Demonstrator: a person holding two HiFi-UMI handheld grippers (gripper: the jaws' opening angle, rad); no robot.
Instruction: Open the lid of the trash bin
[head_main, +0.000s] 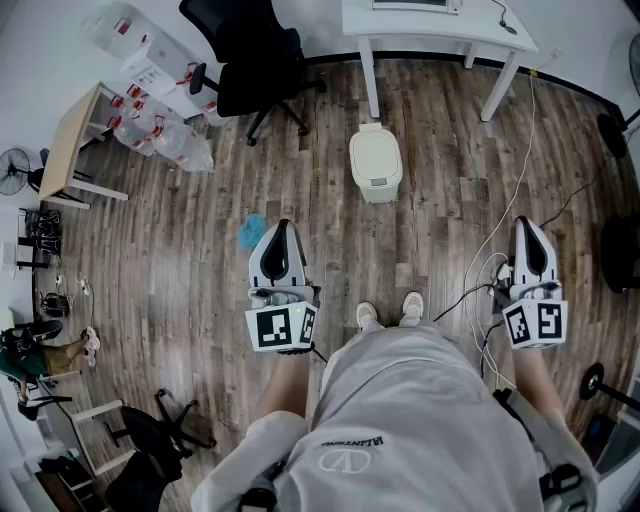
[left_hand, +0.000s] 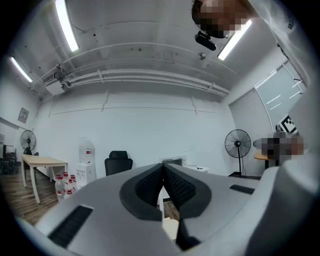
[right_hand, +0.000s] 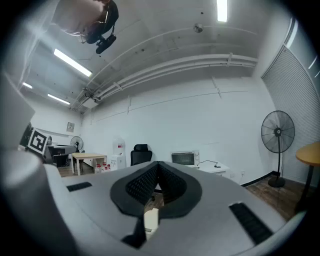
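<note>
On the wood-plank floor (head_main: 200, 250), well ahead of the feet (head_main: 390, 312): cream rounded plastic trash bin (head_main: 378, 192), lid (head_main: 374, 150) down. Probably light, stiff, smooth; lift at the lid's near lip. Well short of it hang left hand-held gripper (head_main: 282, 228) and right hand-held gripper (head_main: 527, 222), jaws pressed together, empty. Only head view shows the whole bin; gripper views catch a cream sliver.

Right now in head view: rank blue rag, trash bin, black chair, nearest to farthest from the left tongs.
1. Blue rag, on the floor just left of the left tongs.
2. Trash bin, ahead to the right.
3. Black chair, farthest, ahead.
</note>
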